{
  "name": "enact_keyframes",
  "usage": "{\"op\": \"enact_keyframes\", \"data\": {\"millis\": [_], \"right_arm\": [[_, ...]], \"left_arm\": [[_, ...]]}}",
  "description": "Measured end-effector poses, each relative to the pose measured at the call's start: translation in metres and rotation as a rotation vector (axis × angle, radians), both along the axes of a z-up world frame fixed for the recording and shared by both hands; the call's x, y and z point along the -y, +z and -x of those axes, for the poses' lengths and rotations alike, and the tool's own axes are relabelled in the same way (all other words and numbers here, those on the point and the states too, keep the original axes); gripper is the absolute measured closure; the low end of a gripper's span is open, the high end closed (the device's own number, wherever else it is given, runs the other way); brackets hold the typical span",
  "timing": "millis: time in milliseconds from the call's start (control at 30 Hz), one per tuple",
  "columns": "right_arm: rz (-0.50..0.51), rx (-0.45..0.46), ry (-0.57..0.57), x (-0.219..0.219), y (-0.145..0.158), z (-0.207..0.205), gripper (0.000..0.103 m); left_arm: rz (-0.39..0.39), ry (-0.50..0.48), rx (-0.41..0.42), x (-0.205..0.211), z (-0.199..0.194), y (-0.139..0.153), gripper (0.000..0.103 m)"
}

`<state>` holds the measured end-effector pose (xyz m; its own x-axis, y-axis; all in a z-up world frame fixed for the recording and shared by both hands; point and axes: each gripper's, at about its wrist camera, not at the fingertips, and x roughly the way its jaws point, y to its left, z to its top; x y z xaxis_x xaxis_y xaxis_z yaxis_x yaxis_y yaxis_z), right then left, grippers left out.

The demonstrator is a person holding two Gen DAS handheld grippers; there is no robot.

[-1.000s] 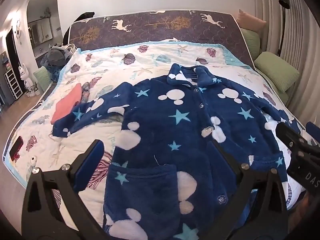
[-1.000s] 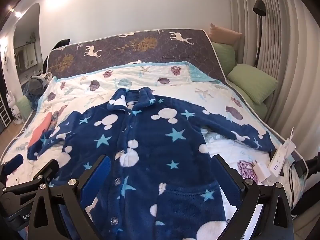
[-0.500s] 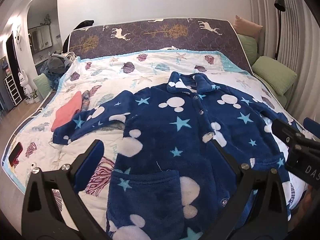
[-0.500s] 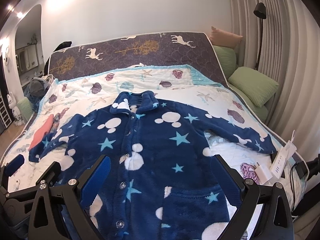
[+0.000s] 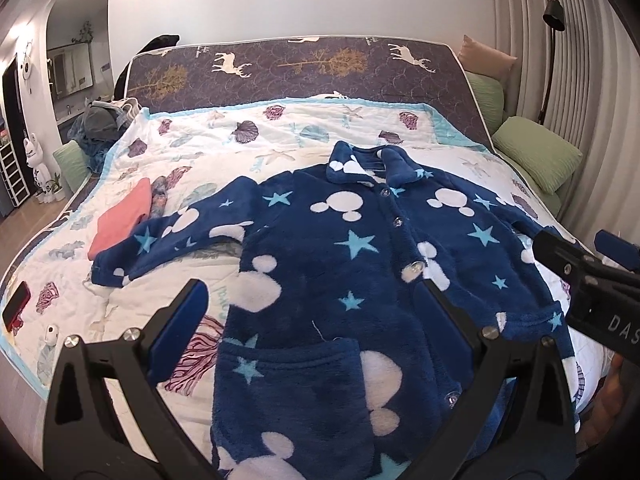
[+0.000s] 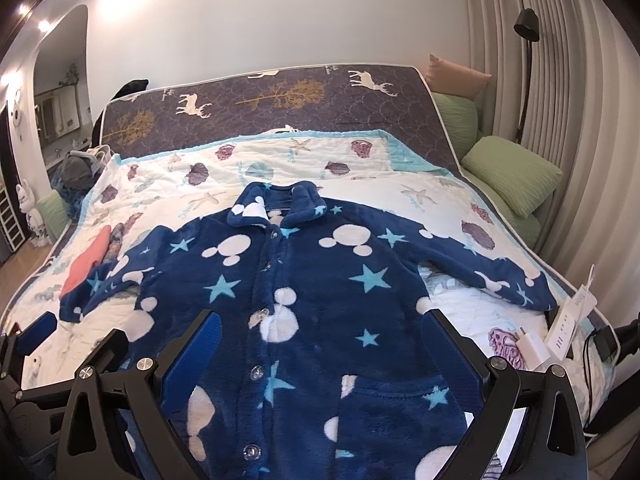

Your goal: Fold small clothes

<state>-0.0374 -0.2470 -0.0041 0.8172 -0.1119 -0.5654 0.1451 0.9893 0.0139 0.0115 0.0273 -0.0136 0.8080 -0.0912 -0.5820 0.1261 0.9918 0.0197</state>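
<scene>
A small navy fleece jacket (image 5: 344,264) with white mouse heads and blue stars lies flat and buttoned on the bed, collar away from me, both sleeves spread out; it also shows in the right wrist view (image 6: 320,300). My left gripper (image 5: 308,312) is open and empty, hovering above the jacket's lower left part. My right gripper (image 6: 320,340) is open and empty above the jacket's lower hem. The right gripper also shows at the right edge of the left wrist view (image 5: 592,276).
A folded coral garment (image 5: 120,220) lies by the left sleeve. A red phone (image 5: 16,306) and a small white device (image 5: 52,334) lie near the bed's left edge. A white charger (image 6: 530,350) and power strip (image 6: 572,320) lie at the right edge. Green pillows (image 6: 512,172) are stacked at far right.
Both grippers have pulled back and risen slightly, so the jacket sits lower and a bit farther in both views. The jacket has not moved.
</scene>
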Motion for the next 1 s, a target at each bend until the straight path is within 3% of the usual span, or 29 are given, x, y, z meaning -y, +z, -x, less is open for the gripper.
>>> {"op": "enact_keyframes", "data": {"millis": [400,1000], "right_arm": [[0.010,-0.006,0.026,-0.021,0.000,-0.004,0.001],[0.044,0.014,0.045,-0.050,0.009,-0.012,0.001]], "left_arm": [[-0.011,-0.033,0.045,-0.008,0.002,0.000,0.001],[0.028,-0.017,0.034,-0.034,-0.010,-0.004,0.005]]}}
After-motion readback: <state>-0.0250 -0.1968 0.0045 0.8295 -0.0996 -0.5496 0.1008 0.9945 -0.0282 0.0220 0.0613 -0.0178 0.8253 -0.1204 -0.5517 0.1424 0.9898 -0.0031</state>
